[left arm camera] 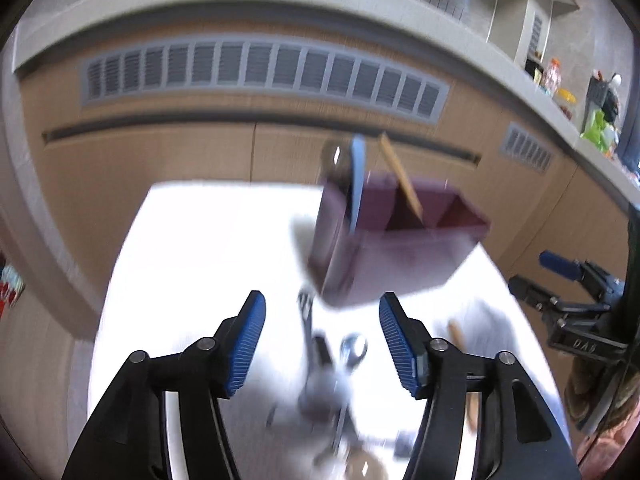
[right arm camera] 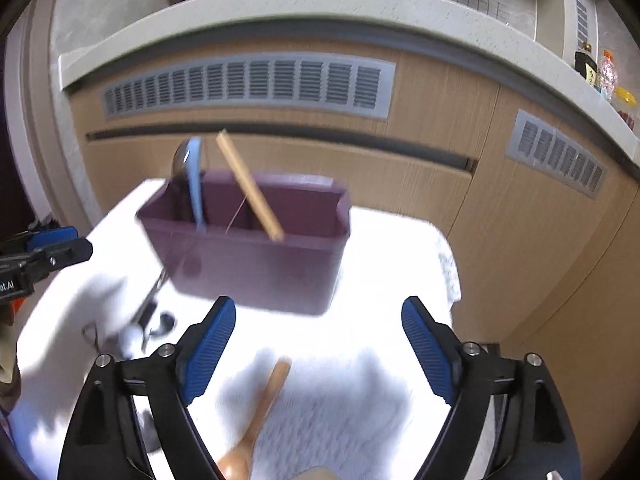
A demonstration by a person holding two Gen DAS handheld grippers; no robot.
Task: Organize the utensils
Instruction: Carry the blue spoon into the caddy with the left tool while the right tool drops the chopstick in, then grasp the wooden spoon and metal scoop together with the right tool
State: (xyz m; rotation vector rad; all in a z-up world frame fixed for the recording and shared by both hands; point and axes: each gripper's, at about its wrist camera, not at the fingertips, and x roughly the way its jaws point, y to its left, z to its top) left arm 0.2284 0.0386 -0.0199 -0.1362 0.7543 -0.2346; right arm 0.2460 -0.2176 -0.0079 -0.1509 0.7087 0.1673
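A purple utensil holder (right arm camera: 256,252) stands on the white table (right arm camera: 380,248); it also shows in the left wrist view (left arm camera: 384,240). A blue-handled spoon (right arm camera: 194,184) and wooden chopsticks (right arm camera: 250,186) stand in it. My left gripper (left arm camera: 322,344) is open above a heap of metal utensils (left arm camera: 332,364), a fork and a spoon among them. My right gripper (right arm camera: 318,352) is open and empty above a wooden spoon (right arm camera: 260,412) lying on the cloth. The metal heap also shows in the right wrist view (right arm camera: 144,320).
Wooden cabinets with grey vents (right arm camera: 248,84) stand behind the table under a pale counter (right arm camera: 280,0). Bottles and jars (left arm camera: 556,80) sit on the counter at the right. The other gripper (left arm camera: 560,292) is seen at the right edge of the left wrist view.
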